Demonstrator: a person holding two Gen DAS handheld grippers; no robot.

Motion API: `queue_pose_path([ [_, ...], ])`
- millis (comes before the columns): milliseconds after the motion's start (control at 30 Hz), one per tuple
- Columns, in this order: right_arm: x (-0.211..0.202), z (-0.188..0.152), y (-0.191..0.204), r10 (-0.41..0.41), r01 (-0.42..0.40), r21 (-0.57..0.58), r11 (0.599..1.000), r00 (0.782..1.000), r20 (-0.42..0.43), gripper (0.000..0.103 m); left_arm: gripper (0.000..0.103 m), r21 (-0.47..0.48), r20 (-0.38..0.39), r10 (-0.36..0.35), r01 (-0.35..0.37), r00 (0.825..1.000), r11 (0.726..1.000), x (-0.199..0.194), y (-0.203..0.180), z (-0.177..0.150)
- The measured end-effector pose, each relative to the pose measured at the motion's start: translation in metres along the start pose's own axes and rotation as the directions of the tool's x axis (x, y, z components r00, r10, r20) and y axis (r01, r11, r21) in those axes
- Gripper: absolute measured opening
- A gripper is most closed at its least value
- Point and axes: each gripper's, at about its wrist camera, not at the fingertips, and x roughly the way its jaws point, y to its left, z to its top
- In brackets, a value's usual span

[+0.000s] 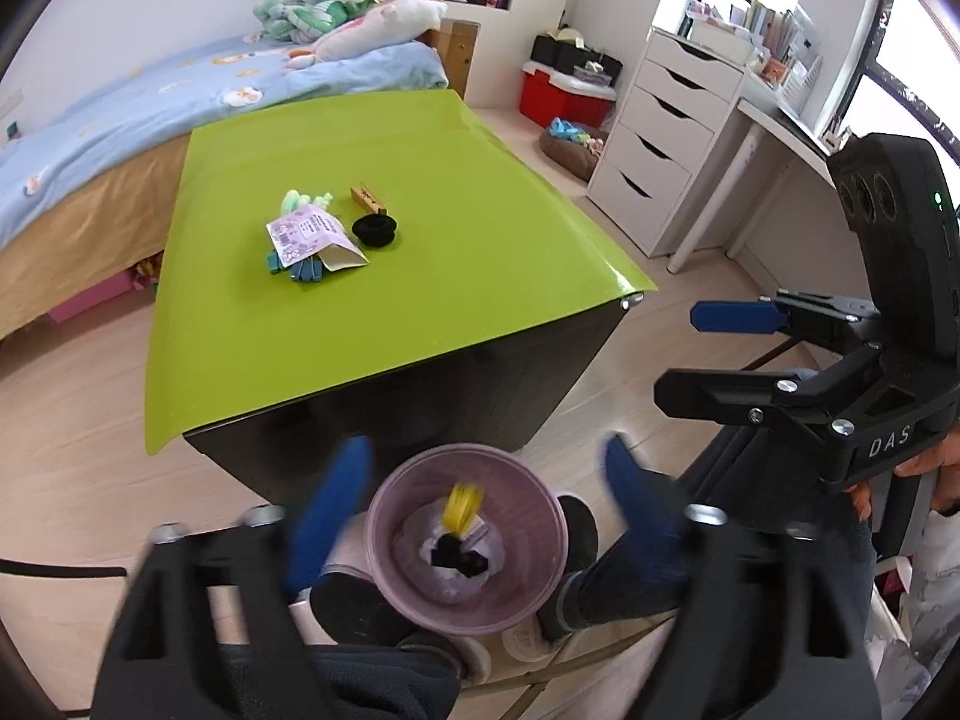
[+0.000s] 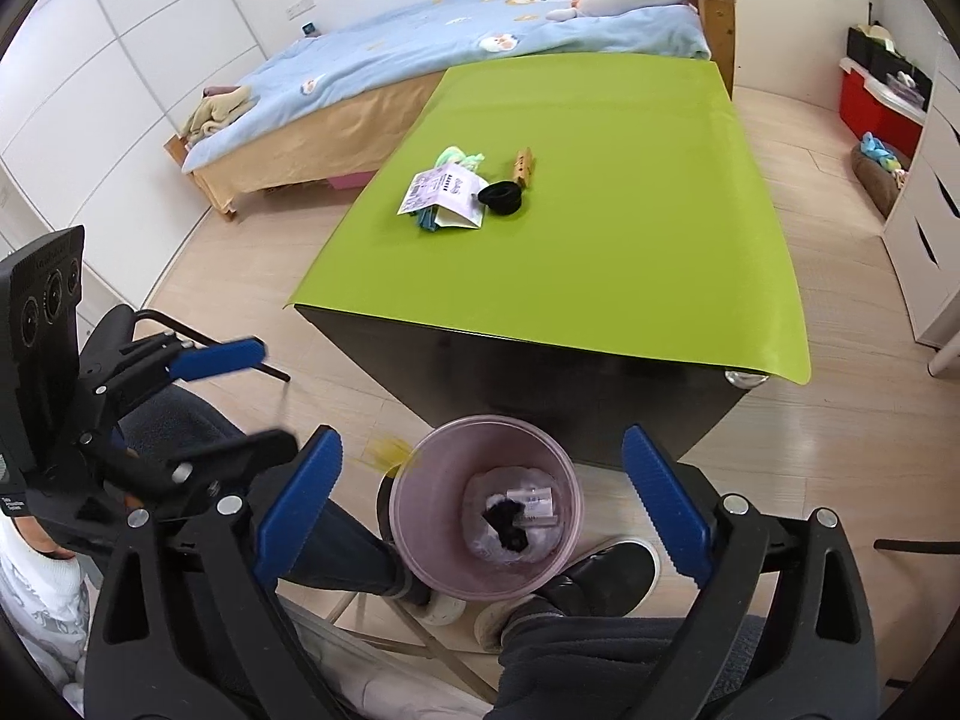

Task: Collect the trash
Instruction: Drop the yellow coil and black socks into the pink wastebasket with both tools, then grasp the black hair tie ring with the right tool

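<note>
A purple bin (image 1: 474,546) stands on the floor below the table's near edge, holding white and black trash; it also shows in the right wrist view (image 2: 486,507). A blurred yellow piece (image 1: 461,504) is in mid-air over the bin mouth, seen at the bin's left rim in the right wrist view (image 2: 390,451). My left gripper (image 1: 480,504) is open and empty above the bin. My right gripper (image 2: 480,498) is open and empty over the bin too. On the green table (image 1: 420,276) lie a purple-white packet (image 1: 312,237), a black cap (image 1: 373,229), a wooden clip (image 1: 367,197) and mint-green scraps (image 1: 297,201).
A bed with a blue quilt (image 1: 150,96) stands behind the table. White drawers (image 1: 666,132) and a desk are at the right, with a red box (image 1: 558,99) beyond. The person's legs and shoes (image 2: 606,576) flank the bin.
</note>
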Motion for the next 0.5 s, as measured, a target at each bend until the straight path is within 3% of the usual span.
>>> queue_pose_path([
  [167, 0.002, -0.004, -0.001, 0.004, -0.004, 0.001, 1.000, 1.000, 0.000, 0.094, 0.095, -0.022, 0.011, 0.053, -0.052, 0.999, 0.998, 0.000, 0.004, 0.002],
  [500, 0.005, 0.004, 0.007, 0.023, -0.023, -0.019, 1.000, 1.000, 0.012, 0.096, 0.095, -0.059, 0.037, 0.109, -0.106, 0.993, 0.993, -0.010, 0.017, 0.007],
])
